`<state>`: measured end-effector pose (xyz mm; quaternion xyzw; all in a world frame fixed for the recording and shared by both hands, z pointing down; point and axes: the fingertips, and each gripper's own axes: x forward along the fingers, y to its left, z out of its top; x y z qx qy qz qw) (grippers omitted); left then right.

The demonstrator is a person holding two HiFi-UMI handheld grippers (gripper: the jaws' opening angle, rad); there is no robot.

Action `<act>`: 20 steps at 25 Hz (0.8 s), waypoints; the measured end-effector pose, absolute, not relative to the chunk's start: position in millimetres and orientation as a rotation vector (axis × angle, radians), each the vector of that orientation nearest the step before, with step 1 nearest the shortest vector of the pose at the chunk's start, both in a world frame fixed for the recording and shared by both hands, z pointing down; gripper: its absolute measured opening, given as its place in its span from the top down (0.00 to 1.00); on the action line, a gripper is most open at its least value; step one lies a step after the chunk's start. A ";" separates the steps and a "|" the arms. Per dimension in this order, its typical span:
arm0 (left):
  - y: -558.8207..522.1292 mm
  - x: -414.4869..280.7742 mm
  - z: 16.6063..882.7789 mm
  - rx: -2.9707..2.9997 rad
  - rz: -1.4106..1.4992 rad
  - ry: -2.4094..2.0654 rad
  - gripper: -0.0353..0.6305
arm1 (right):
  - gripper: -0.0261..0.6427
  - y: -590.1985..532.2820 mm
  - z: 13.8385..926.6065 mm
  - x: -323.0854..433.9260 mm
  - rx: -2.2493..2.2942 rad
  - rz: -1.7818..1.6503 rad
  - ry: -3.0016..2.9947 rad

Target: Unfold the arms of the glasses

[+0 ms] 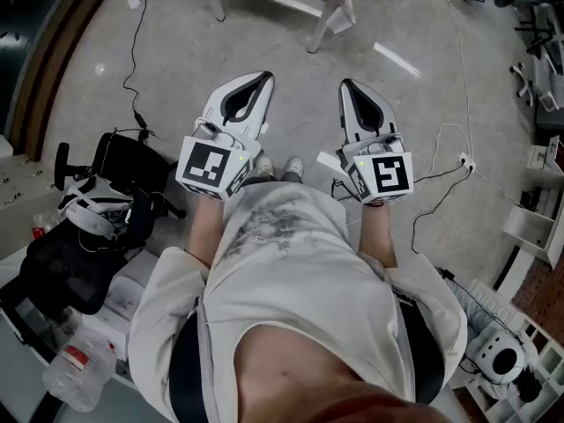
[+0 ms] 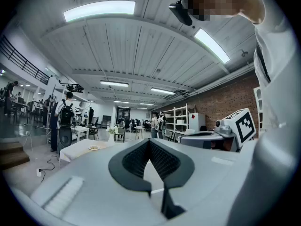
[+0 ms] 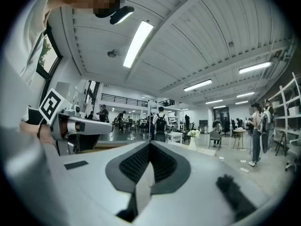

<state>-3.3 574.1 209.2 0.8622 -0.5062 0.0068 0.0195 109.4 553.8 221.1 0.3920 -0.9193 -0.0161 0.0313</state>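
Note:
No glasses show in any view. In the head view I hold both grippers level in front of my body, above the grey floor. My left gripper (image 1: 262, 77) is shut, its white jaws meeting at the tip with nothing between them; in its own view the left gripper (image 2: 149, 141) has its dark ribbed pads closed together. My right gripper (image 1: 345, 84) is shut and empty too, as the right gripper (image 3: 150, 143) in its own view confirms. Each gripper shows at the edge of the other's view, facing into a large hall.
A black chair (image 1: 92, 236) loaded with a bag and a headset stands at my left, a plastic bottle (image 1: 81, 373) nearer. Cables (image 1: 134, 69) run across the floor. Table legs (image 1: 328, 16) stand ahead, white shelves (image 1: 529, 232) at right. People stand among distant tables (image 2: 80, 147).

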 end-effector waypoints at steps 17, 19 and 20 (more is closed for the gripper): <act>563.2 11.6 214.3 2.619 -0.008 -1.633 0.93 | 0.94 547.6 208.5 130.8 1.191 -0.101 -2.906; 562.4 12.2 215.4 2.609 -0.011 -1.641 0.93 | 0.94 546.5 207.5 131.4 1.190 -0.091 -2.920; 562.3 12.6 215.7 2.608 -0.011 -1.642 0.93 | 0.94 546.2 207.1 131.1 1.185 -0.087 -2.928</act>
